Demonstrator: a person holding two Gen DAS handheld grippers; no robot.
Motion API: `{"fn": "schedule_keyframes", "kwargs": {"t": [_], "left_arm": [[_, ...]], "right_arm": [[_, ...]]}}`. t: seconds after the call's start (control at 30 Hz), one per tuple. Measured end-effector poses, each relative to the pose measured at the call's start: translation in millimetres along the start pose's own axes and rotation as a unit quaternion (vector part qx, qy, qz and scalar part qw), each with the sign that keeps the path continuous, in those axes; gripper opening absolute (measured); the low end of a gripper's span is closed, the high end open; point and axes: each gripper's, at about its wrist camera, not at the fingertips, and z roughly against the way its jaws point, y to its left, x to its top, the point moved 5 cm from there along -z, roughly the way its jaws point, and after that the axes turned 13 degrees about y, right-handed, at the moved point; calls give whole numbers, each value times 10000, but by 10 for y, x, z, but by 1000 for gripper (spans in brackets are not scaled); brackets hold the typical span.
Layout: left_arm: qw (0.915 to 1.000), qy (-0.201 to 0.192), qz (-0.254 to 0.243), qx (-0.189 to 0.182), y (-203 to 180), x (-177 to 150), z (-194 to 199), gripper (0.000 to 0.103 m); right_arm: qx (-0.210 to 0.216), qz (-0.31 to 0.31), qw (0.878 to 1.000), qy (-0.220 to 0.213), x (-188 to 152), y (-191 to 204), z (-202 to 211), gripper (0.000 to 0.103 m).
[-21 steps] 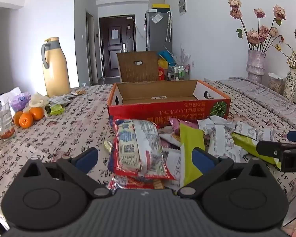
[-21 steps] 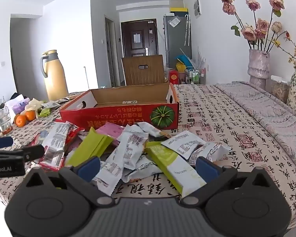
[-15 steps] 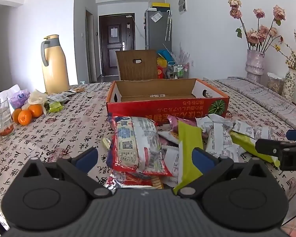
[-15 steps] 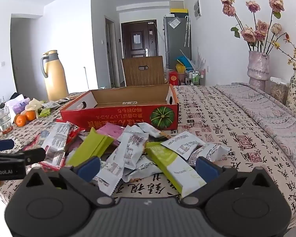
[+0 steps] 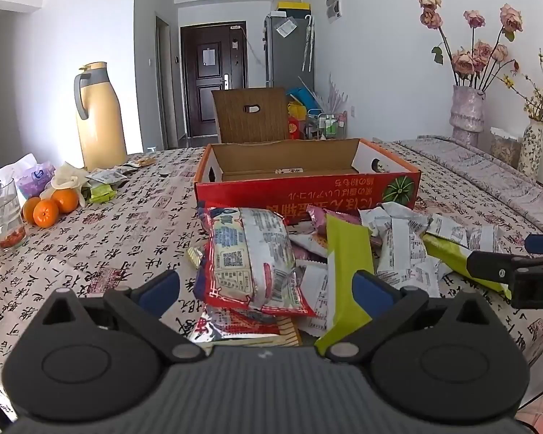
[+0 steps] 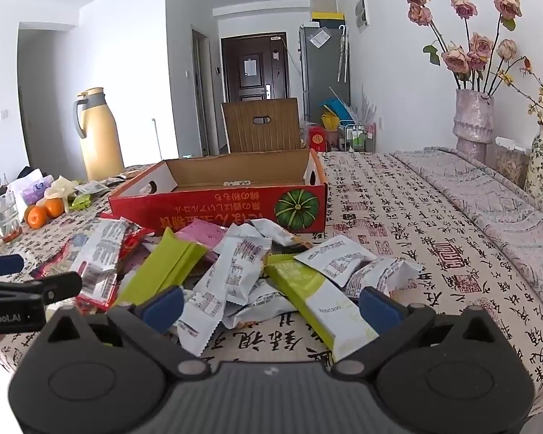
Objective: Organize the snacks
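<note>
- Snacks heaped mid-frame on the patterned tablecloth, right against the near wall of the red cardboard box, which sits open behind them
- Far left of the left wrist view: oranges beside a glass, tan thermos jug behind
- Left gripper low centre, jaws spread wide, gripping nothing, big red-edged packet lying between its fingers
- Right gripper likewise wide apart and empty-handed over the white wrappers and green bar
- Upper right: vase of dried roses
</note>
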Motion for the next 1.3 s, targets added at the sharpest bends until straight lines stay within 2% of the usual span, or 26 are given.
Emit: {"fn": "schedule_keyframes", "kwargs": {"t": [1.3], "left_arm": [[10000,28,-20,-37,-16,-28,36,103]], "right_arm": [[-20,-20,10000,45,-32,-4,-9,103]]}}
